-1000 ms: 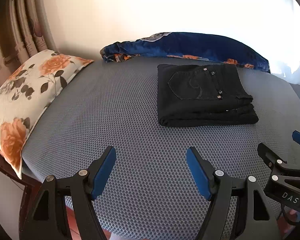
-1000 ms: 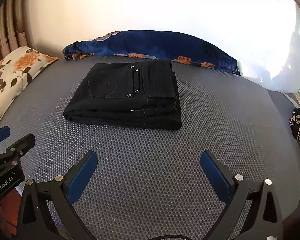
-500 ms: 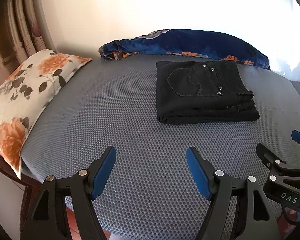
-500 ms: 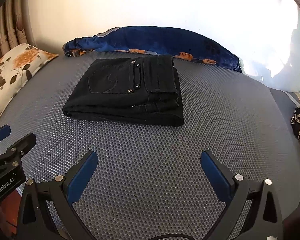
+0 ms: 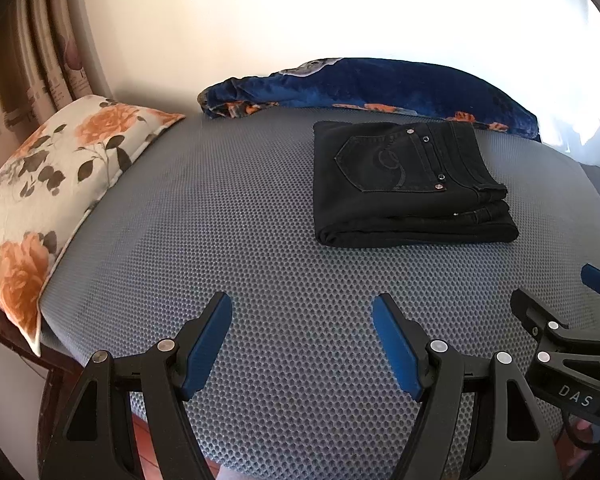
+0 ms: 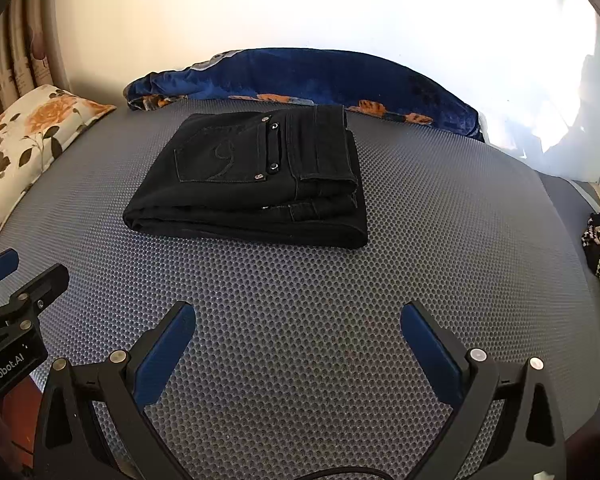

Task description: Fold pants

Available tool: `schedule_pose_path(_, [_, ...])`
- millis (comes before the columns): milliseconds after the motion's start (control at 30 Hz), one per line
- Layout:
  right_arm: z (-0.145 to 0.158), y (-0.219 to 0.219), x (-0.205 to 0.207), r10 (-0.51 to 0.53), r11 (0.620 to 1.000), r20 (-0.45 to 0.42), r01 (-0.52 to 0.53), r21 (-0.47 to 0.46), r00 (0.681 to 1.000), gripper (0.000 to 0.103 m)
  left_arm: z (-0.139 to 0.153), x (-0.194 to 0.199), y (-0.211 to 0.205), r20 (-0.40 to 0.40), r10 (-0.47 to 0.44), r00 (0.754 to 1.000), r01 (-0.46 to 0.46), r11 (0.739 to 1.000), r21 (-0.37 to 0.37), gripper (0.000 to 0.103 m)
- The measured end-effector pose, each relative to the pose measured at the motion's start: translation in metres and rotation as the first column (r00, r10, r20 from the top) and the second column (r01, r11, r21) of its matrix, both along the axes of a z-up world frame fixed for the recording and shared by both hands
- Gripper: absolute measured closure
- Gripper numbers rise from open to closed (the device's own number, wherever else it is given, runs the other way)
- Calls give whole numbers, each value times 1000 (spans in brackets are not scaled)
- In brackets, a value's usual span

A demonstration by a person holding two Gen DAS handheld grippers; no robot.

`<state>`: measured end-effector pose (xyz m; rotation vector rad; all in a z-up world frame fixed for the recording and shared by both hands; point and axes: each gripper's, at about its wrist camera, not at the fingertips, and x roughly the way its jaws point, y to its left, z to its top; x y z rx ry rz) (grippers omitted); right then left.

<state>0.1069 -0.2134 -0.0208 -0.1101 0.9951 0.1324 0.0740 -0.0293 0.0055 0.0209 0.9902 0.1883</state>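
A grey honeycomb-textured bed (image 5: 228, 216) fills the scene, a flowered pillow (image 5: 56, 184) along its left edge and a blue blanket (image 5: 380, 84) bunched against the far wall. The black pants (image 6: 256, 184) lie in a compact folded stack toward the far middle, pocket side up. The left gripper (image 5: 302, 340) and right gripper (image 6: 298, 344) both hover near the bed's front edge, jaws apart and empty, well clear of the stack (the job looks finished). Any further nudge could slide the top layers and spoil the fold.
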Motion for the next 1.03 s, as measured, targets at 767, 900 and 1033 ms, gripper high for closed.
schedule_pose_path(767, [-5,-1,1,-6,1000,-25,7,15,1000,1,-1,1,-3,-7,-15,1000,15,1000,-7,30])
schedule_pose_path(900, [-4,-2,2,-8,1000,-26,8,23,1000,1,-1,1,-5,-8,-21,1000,20,1000,-14,30])
schedule_pose_path(1033, [-4,-3,2,-9,1000,-26,9,21,1000,1,-1,1,-5,-12,-21,1000,20,1000,-17,30])
